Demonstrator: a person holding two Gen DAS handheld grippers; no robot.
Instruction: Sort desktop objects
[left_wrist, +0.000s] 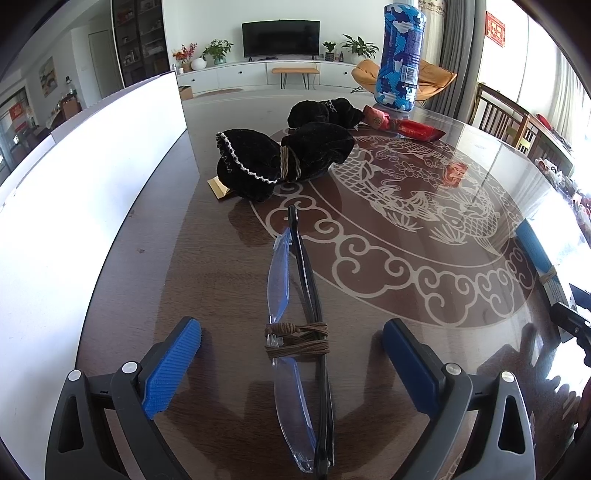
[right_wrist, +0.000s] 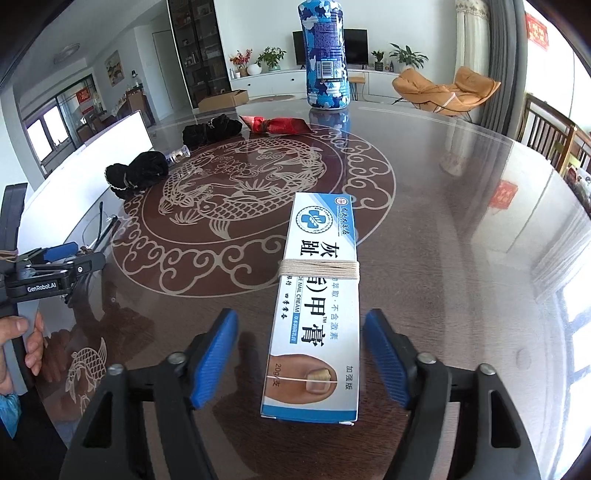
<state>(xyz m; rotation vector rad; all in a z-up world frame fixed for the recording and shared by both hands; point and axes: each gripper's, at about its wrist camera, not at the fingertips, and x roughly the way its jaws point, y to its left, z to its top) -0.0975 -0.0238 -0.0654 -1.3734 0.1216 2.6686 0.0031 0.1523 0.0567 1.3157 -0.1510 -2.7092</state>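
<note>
Right wrist view, nail cream box reading "NAIL CREAM", "20g"

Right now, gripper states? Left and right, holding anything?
Left gripper: open, pads clear of the folded glasses lying between them on the table.
Right gripper: open, nail cream box between the pads, not gripped.

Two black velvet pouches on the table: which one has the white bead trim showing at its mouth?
The nearer pouch, tied with brown cord beside the white box. The far pouch, by the red wrapper, shows no such trim.
</note>
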